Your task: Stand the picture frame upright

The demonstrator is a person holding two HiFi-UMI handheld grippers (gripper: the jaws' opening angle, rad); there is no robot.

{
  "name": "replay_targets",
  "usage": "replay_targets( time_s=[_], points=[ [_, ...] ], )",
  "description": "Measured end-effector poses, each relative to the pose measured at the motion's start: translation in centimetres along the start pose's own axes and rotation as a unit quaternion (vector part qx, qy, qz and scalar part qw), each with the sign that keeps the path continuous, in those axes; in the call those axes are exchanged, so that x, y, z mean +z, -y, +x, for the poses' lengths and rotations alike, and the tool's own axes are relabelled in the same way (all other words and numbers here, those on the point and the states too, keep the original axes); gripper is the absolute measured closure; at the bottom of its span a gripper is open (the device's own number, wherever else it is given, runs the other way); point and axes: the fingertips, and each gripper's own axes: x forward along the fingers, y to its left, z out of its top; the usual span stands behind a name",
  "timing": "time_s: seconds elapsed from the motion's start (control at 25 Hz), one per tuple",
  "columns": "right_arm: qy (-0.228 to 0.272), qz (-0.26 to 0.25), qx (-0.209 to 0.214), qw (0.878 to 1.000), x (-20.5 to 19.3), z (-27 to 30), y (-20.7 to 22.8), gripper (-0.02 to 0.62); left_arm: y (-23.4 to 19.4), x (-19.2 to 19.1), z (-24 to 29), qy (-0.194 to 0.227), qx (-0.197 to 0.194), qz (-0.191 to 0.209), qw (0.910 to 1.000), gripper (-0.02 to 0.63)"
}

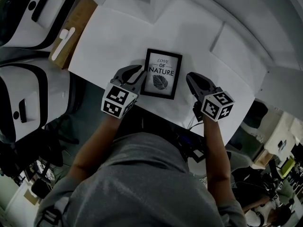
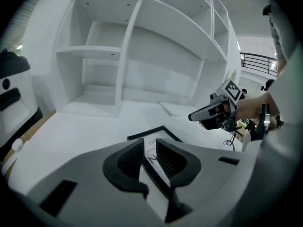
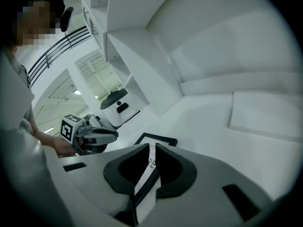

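Note:
The black picture frame (image 1: 161, 74) lies flat on the white table (image 1: 109, 37), its print reading "LOVE OF NATURE". My left gripper (image 1: 140, 75) comes in from the near left, its tips at the frame's left edge. In the left gripper view the frame (image 2: 158, 132) shows through the narrow slit between the jaws of the left gripper (image 2: 149, 148). My right gripper (image 1: 189, 77) hovers just right of the frame, apart from it. The jaws of the right gripper (image 3: 152, 150) also stand a slit apart, with the frame (image 3: 156, 139) beyond. Neither gripper holds anything.
White shelving (image 2: 142, 56) rises behind the table. Two white machines (image 1: 23, 103) stand at the left beside a wooden surface holding a white utensil (image 1: 62, 43). A flat white panel (image 3: 267, 110) lies on the table at the far right. Cables (image 1: 194, 122) hang off the near edge.

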Motion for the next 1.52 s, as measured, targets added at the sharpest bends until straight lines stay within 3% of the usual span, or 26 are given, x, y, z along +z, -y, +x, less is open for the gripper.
replay_targets(
  time_s=[0.2,0.36,0.6,0.84,1.0,1.36,1.52],
  points=[
    [-0.005,0.018,0.011,1.000,-0.4,1.2,-0.2,0.565,-0.3,-2.1,1.0,-0.029,0.010,-0.005,0.9995,0.529],
    [-0.020,0.026,0.012,0.999,-1.1,2.0,-0.1,0.560,-0.2,-3.7,1.6,-0.045,0.005,-0.034,0.9984,0.513],
    [-0.053,0.048,0.009,0.997,-2.9,3.1,0.2,0.494,0.3,-5.2,2.4,-0.063,-0.008,-0.061,0.9961,0.502],
    [-0.074,0.058,0.011,0.995,-4.3,3.6,0.3,0.460,0.7,-6.2,3.1,-0.084,-0.001,-0.043,0.9956,0.499],
    [-0.077,0.059,0.010,0.995,-4.5,3.7,0.4,0.454,0.5,-7.0,3.5,-0.102,0.003,-0.056,0.9932,0.478],
    [-0.088,0.057,0.015,0.994,-5.0,4.0,-0.1,0.449,-0.4,-7.4,4.3,-0.101,0.026,-0.103,0.9893,0.462],
    [-0.094,0.061,0.016,0.994,-5.5,4.0,0.0,0.448,-0.5,-7.4,4.3,-0.097,0.023,-0.125,0.9871,0.501]
  ],
)
